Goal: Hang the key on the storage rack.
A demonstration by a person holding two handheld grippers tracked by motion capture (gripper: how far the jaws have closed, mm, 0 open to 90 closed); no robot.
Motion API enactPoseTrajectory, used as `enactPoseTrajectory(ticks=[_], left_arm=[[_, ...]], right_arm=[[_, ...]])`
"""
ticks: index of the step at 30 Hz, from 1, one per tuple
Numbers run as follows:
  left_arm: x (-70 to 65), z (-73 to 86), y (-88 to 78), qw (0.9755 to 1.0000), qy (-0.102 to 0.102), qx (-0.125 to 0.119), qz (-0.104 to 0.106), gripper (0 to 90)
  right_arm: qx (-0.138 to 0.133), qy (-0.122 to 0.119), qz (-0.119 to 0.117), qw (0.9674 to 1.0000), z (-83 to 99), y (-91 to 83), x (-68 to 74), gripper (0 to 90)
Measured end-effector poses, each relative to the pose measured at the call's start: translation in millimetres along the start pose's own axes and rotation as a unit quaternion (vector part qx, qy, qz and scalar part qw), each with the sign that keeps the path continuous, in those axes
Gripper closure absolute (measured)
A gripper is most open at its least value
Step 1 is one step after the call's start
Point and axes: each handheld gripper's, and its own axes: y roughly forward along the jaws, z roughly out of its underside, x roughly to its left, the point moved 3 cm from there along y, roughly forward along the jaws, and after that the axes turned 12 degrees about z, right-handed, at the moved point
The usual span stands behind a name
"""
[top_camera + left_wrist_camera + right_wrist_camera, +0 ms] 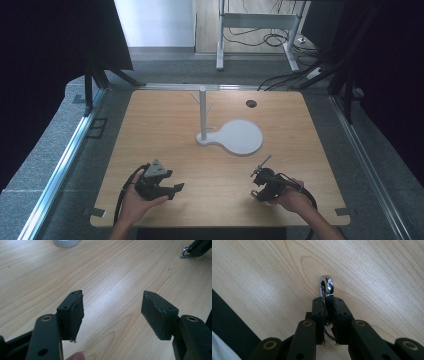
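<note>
1. Near the lower right of the high view, the right hand-held gripper (261, 176) is pinching a small shiny chrome metal ring with a thin stem (326, 286); in the right gripper view its two black jaws are standing almost together, with the chrome loop sticking out just beyond their tips over the pale wooden desk (165, 125).
2. At the lower left of the high view, the left hand-held gripper (172, 186) is resting in the person's hand just above the desk, and in the left gripper view its jaws are spread wide with nothing but bare wood between them.
3. Toward the upper right corner of the left gripper view, the chrome ring is showing again, held by the other gripper, well apart from the spread jaws.
4. At the centre of the high view, a white stand with an upright post, short side pegs and a round flat base plate (235, 136) is standing untouched, with nothing hanging on its pegs as far as I can tell.
5. Judging from this, the pick-up seems to be done or just being completed: the ring is gripped, though I cannot tell whether it is already lifting clear of the desk.
6. What is probably remaining is carrying the ring up the frame to the stand and hanging or placing it there, then releasing.
</note>
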Motion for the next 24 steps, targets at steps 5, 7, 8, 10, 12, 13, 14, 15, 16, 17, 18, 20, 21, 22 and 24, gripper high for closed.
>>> enactPoseTrajectory(ticks=[5, 7, 8, 10, 12, 13, 14, 15, 16, 17, 18, 20, 21, 22, 24], left_arm=[[0.2, 0.2, 0.2, 1.0, 0.0, 0.001, -0.001, 35.1], [0.4, 0.3, 0.6, 1.0, 0.0, 0.001, -0.001, 35.1], [0.4, 0.4, 0.7, 1.0, 0.0, 0.001, -0.001, 35.1], [0.4, 0.5, 1.1, 1.0, 0.0, 0.001, -0.001, 35.1], [0.3, 0.6, 1.5, 1.0, 0.0, 0.002, -0.001, 35.1], [0.3, 0.6, 1.6, 1.0, 0.0, 0.002, -0.001, 35.1], [0.4, 0.7, 1.7, 1.0, 0.0, 0.004, -0.001, 35.1], [0.5, 0.8, 2.0, 1.0, 0.0, 0.004, -0.001, 35.1], [0.6, 0.9, 2.2, 1.0, 0.0, 0.004, -0.001, 35.1], [0.6, 1.0, 2.4, 1.0, 0.0, 0.005, -0.002, 35.1], [0.7, 1.1, 2.7, 1.0, 0.0, 0.005, -0.001, 35.1], [0.6, 1.2, 3.0, 1.0, 0.0, 0.005, -0.001, 35.1], [0.7, 1.2, 3.1, 1.0, 0.0, 0.005, -0.001, 35.1], [0.7, 1.2, 3.1, 1.0, 0.0, 0.005, -0.001, 35.1], [0.8, 1.3, 3.0, 1.0, 0.0, 0.005, -0.001, 35.1]], right_arm=[[-0.003, -0.008, 0.004, 1.0, 1.0, -1.5, 1.5, 82.7], [-0.003, -0.01, 0.006, 0.9999, 1.7, -1.6, 1.7, 82.8], [-0.004, -0.012, 0.006, 0.9999, 2.0, -1.7, 1.6, 82.9], [-0.003, -0.014, 0.005, 0.9999, 2.6, -2.1, 1.7, 83.1], [-0.004, -0.014, 0.005, 0.9999, 3.3, -2.5, 1.9, 83.2], [-0.004, -0.013, 0.006, 0.9999, 3.7, -2.7, 1.9, 83.2], [-0.005, -0.014, 0.006, 0.9999, 4.1, -2.7, 1.7, 83.4], [-0.007, -0.013, 0.004, 0.9999, 4.6, -3.2, 1.3, 83.4], [-0.007, -0.012, 0.005, 0.9999, 5.0, -3.7, 1.0, 83.5], [-0.009, -0.01, 0.005, 0.9999, 5.3, -4.3, 0.5, 83.6], [-0.011, -0.008, 0.006, 0.9999, 5.6, -4.8, -0.2, 83.6], [-0.013, -0.005, 0.007, 0.9999, 6.0, -6.3, -1.7, 83.7], [-0.014, -0.002, 0.006, 0.9999, 6.2, -7.2, -2.3, 83.8], [-0.017, -0.001, 0.006, 0.9998, 6.4, -8.2, -3.0, 83.9], [-0.023, 0.0, 0.009, 0.9997, 6.5, -10.4, -4.4, 85.4]])
